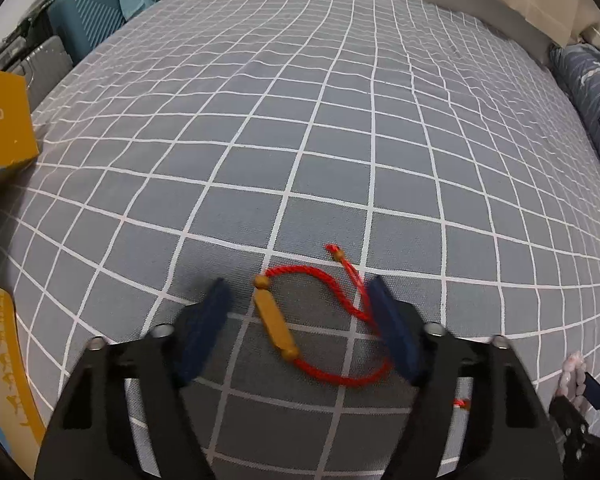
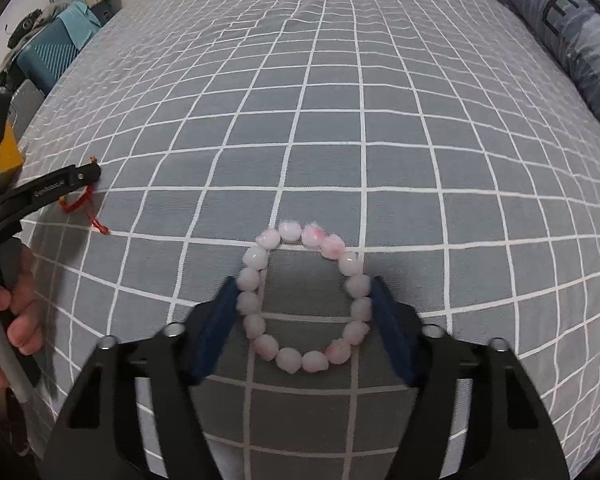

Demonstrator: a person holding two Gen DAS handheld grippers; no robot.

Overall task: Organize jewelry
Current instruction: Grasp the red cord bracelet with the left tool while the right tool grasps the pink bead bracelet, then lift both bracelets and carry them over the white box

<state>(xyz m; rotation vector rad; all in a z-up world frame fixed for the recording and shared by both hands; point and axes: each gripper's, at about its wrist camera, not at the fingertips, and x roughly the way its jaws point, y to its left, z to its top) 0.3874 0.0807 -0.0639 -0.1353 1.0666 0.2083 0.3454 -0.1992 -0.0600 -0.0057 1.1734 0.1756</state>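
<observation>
The left tongs (image 1: 300, 320) stand open astride one red cord bracelet (image 1: 332, 320): light and limp, best pinched at its stiff wooden bar (image 1: 276, 330). The right tongs (image 2: 304, 314) touch both sides of one pink bead bracelet (image 2: 304, 300), whether pressing I cannot tell: smooth, hard, apt to roll. Both bracelets lie mid-bed (image 1: 340, 120), toward its near edge.

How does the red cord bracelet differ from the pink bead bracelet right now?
The red cord bracelet is thin twisted cord with one long tan bar; the pink bead bracelet is a string of round pale beads. The cord lies in a loose, irregular loop with trailing ends; the beads form a neat closed ring. Shared: both lie flat on the grid bedspread, each between one gripper's jaws.
</observation>
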